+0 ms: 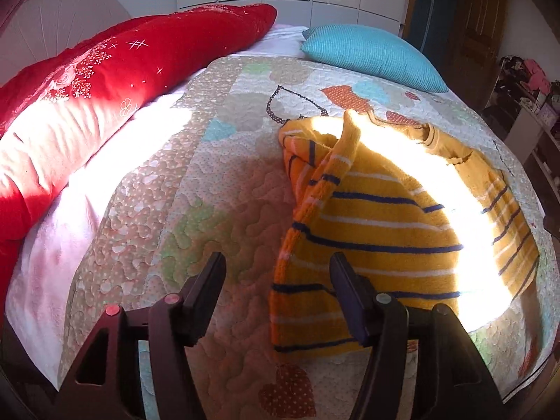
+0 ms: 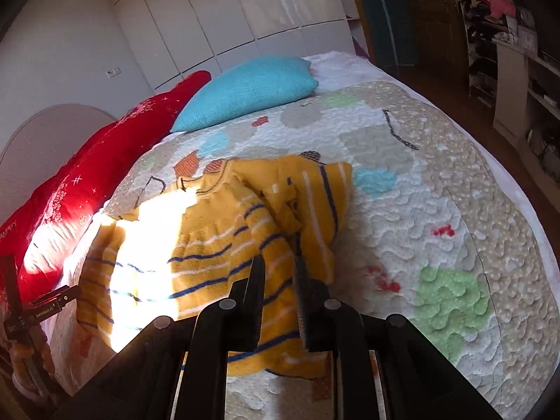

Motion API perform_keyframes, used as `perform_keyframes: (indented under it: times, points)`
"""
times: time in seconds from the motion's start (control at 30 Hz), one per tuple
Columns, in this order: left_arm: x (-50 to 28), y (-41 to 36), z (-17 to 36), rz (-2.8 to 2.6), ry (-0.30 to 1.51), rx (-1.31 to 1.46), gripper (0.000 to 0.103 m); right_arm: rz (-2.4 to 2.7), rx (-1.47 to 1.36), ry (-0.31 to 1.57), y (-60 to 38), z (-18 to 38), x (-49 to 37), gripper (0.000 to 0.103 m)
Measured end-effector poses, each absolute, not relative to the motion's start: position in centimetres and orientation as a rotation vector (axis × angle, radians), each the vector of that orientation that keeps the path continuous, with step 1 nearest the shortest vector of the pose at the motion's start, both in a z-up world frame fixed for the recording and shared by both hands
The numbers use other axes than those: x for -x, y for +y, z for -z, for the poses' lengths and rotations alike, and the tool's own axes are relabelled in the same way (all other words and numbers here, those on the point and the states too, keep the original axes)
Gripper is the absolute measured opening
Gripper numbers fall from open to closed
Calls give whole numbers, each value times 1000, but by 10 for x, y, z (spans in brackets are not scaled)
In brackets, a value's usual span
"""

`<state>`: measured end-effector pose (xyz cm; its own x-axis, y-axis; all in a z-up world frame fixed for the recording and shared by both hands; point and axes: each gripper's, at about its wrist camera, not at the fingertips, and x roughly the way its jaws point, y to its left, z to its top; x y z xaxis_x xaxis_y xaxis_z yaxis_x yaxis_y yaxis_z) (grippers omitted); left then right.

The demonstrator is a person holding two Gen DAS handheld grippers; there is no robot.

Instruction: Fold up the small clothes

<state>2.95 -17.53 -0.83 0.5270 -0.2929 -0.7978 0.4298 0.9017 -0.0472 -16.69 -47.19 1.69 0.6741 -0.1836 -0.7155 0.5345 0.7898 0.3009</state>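
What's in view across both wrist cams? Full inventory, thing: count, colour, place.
striped sweater: one, mustard yellow with navy and white stripes, lying partly folded on the quilt, a sun patch across it
quilt: one, pastel patchwork, covering the bed
red pillow: one, long, red with white pattern, along the bed's far edge by the headboard
blue cushion: one, turquoise, at the far end of the bed
wardrobe: one, glossy white, against the wall behind the bed
shelves: cluttered, along the right-hand wall
left gripper: black, jaws apart, hovering at the sweater's near left edge
right gripper: black, jaws narrow with a visible gap, over the sweater; contact unclear
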Motion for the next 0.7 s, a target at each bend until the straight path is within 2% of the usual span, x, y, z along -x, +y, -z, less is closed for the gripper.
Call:
perform_keyframes:
  times: [0.13,0.3,0.4,0.43,0.53,0.57,0.63,0.7]
  points:
    - [-35,-182,14,462,932,-88,64,338,-502,780,-463,-9,110,18]
    - [-58,-181,38,411,998,-56,64,344,-546,886,-493,28,47,18]
    - [-80,-163,50,378,1045,38,67,383,-598,930,-516,51,28,17]
    - [-87,-156,54,372,1064,81,71,386,-618,922,-521,52,26,17]
    - [-99,-140,56,381,1081,170,71,403,-599,926,-518,43,20,18]
    - [-99,-137,55,389,1080,180,71,408,-565,925,-513,37,19,21]
    - [-96,-135,52,406,1070,187,71,389,-508,906,-498,23,19,32]
    - [-91,-136,48,430,1052,181,72,337,-500,893,-486,12,20,49]
